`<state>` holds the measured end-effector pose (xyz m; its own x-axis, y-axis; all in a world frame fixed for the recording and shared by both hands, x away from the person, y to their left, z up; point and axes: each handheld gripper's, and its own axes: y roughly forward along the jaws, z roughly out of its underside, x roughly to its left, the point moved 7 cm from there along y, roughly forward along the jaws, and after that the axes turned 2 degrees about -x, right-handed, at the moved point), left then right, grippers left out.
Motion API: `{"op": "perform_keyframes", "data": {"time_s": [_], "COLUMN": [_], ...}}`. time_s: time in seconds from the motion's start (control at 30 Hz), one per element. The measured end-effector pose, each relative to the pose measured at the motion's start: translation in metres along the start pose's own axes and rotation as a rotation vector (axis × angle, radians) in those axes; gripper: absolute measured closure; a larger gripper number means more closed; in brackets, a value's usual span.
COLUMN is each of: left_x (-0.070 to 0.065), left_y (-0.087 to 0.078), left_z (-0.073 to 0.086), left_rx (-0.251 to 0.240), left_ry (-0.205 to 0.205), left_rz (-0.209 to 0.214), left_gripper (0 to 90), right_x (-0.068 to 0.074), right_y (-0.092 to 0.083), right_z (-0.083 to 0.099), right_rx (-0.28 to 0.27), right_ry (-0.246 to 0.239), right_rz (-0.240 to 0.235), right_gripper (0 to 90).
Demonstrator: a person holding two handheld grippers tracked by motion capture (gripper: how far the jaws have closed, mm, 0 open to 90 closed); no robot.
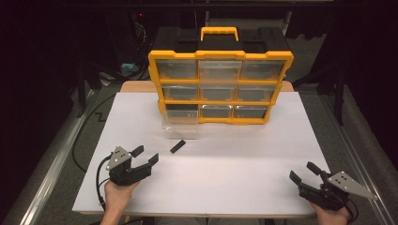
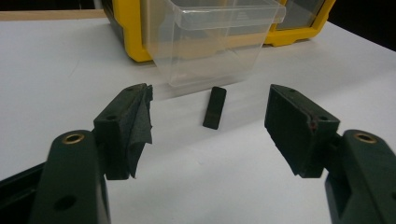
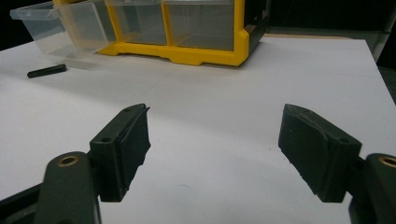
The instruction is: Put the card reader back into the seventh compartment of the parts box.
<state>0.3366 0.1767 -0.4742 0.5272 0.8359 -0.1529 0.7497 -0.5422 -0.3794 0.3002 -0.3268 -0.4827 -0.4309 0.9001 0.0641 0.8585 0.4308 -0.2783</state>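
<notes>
A small black block [image 1: 177,146] [image 2: 215,107] [image 3: 46,71] lies flat on the white table [image 1: 225,164], just in front of a clear plastic drawer [image 1: 180,124] [image 2: 212,39] [image 3: 60,28]. That drawer is pulled out of the bottom-left slot of the yellow organiser [image 1: 220,82]. My left gripper [image 1: 145,156] [image 2: 209,128] is open at the near left, its jaws pointing at the block a short way off. My right gripper [image 1: 305,171] [image 3: 215,149] is open at the near right, with nothing between its jaws.
The organiser [image 3: 205,32] stands upright at the table's far side with several clear drawers and a yellow handle [image 1: 219,33] on top. A black cable [image 1: 87,131] runs along the floor at the left. Dark surroundings ring the table.
</notes>
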Motion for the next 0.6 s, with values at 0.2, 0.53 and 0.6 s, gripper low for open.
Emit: {"op": "perform_keyframes", "data": {"time_s": [0.2, 0.53, 0.6], "left_x": [-0.002, -0.004, -0.005], "left_y": [0.005, 0.012, 0.014], "left_z": [-0.001, -0.005, -0.006], "left_rx": [0.011, 0.013, 0.015], "left_ry": [0.007, 0.007, 0.008], "left_rz": [0.007, 0.017, 0.019], "left_gripper": [32.4, 32.4, 32.4], "right_x": [0.000, 0.000, 0.000], "right_y": [0.001, 0.001, 0.001], "right_z": [0.000, 0.000, 0.000], "right_rx": [-0.002, 0.002, 0.001], "right_ry": [-0.004, -0.008, -0.009], "right_rz": [-0.001, -0.003, -0.003], "right_gripper": [24.8, 24.8, 24.8]}}
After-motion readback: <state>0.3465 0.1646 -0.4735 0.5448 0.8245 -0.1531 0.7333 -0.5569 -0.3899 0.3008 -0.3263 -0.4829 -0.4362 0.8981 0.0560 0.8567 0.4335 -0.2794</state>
